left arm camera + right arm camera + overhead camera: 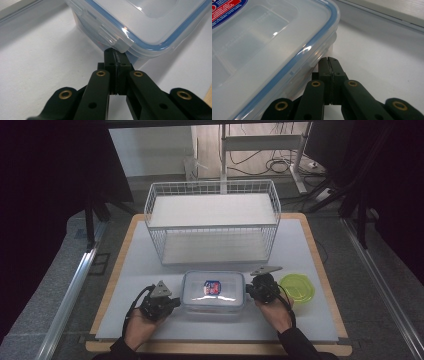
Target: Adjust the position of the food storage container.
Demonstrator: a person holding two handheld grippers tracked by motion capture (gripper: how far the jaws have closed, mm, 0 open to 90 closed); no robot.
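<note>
Jaws first: on both grippers they are pressed flat together with nothing between them. The left gripper (pixel 115 53) has its closed tips tucked under the side latch flap (pixel 110 33) of the clear food container (pixel 140 22), touching or all but touching the flap's lower edge. The right gripper (pixel 329 61) mirrors it at the opposite end, its closed tips pushed in under the blue-sealed lid rim (pixel 312 50), against the container's wall.

From where I stand, the container (pixel 213 292) sits on the white mat (pixel 310 320) near the person's edge of the table, lid on, a red and blue label on top. The left gripper (pixel 172 302) is at one short end and the right gripper (pixel 250 290) at the other, each in a hand coming up from below.

A green lidded tub (pixel 298 288) lies just beside the right hand. Behind stands a white wire basket (pixel 212 220), with nothing inside that I can see.

My guess is that the work has barely begun: the tips are set against both ends, either to flip the latches or to lift the box between them, and neither looks done. The lid lies flat and the box rests on the mat, not in the basket.
</note>
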